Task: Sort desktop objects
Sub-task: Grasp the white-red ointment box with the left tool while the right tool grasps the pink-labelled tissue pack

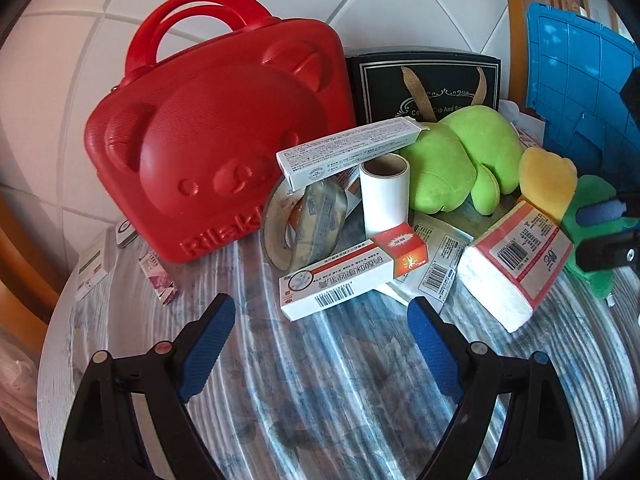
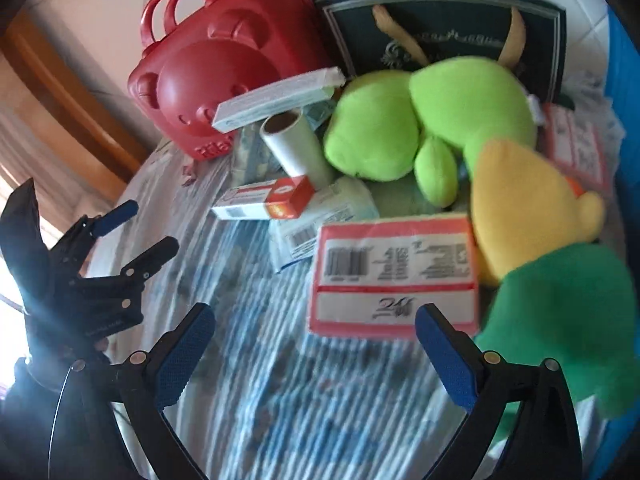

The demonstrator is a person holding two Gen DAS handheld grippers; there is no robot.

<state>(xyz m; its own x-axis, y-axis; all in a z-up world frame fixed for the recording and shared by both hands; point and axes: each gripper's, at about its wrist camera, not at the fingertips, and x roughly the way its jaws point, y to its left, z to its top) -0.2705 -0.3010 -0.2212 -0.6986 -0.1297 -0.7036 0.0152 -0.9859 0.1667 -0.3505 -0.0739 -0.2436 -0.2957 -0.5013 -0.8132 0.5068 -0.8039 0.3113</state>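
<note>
Left gripper (image 1: 322, 314): I saw its jaws spread wide, empty, above the table (image 1: 320, 400).
Right gripper (image 2: 316, 322): spread, empty, near the tissue pack (image 2: 394, 276).
Clutter: medicine box (image 1: 352, 272) and lint roll (image 1: 385, 196) lay before the red bear case (image 1: 216, 152).

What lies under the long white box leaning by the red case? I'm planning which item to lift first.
The long white box rests on a white paper roll and a tape roll. What lies beneath those is covered.
</note>
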